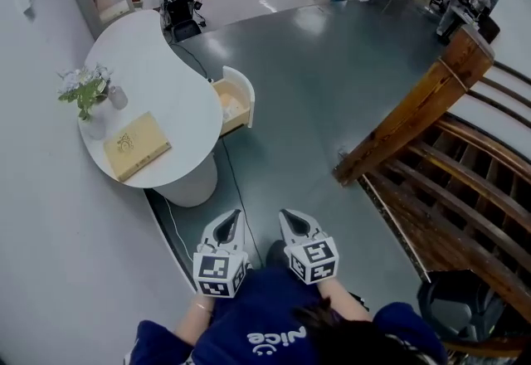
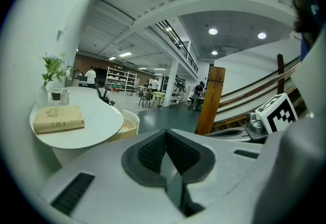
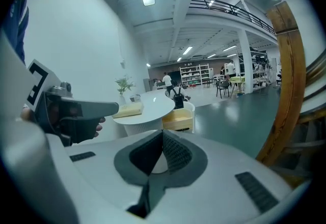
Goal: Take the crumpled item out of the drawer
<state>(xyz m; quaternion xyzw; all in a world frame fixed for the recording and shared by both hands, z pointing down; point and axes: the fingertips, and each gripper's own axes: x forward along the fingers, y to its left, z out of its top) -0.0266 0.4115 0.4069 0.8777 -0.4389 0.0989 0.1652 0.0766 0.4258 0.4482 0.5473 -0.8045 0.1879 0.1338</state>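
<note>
Our left gripper and right gripper are both pinched shut and empty, well apart from the drawer at the table edge holding the crumpled item, so we'd likely shove it deeper unless they open.

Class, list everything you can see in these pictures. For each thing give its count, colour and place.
table: one, white, curved, at left against the wall
drawer: one, white front, pale wood inside, pulled open at the table's right side; contents too small to tell
book: one, tan, flat on the table's near end
plant: one, green with pale flowers, on the table by the wall
cable: one, black, on the grey floor below the drawer
stair rail: one, brown wood, at right
left gripper: one, white and grey, shut, empty, bottom centre
right gripper: one, white and grey, shut, empty, beside the left
</note>
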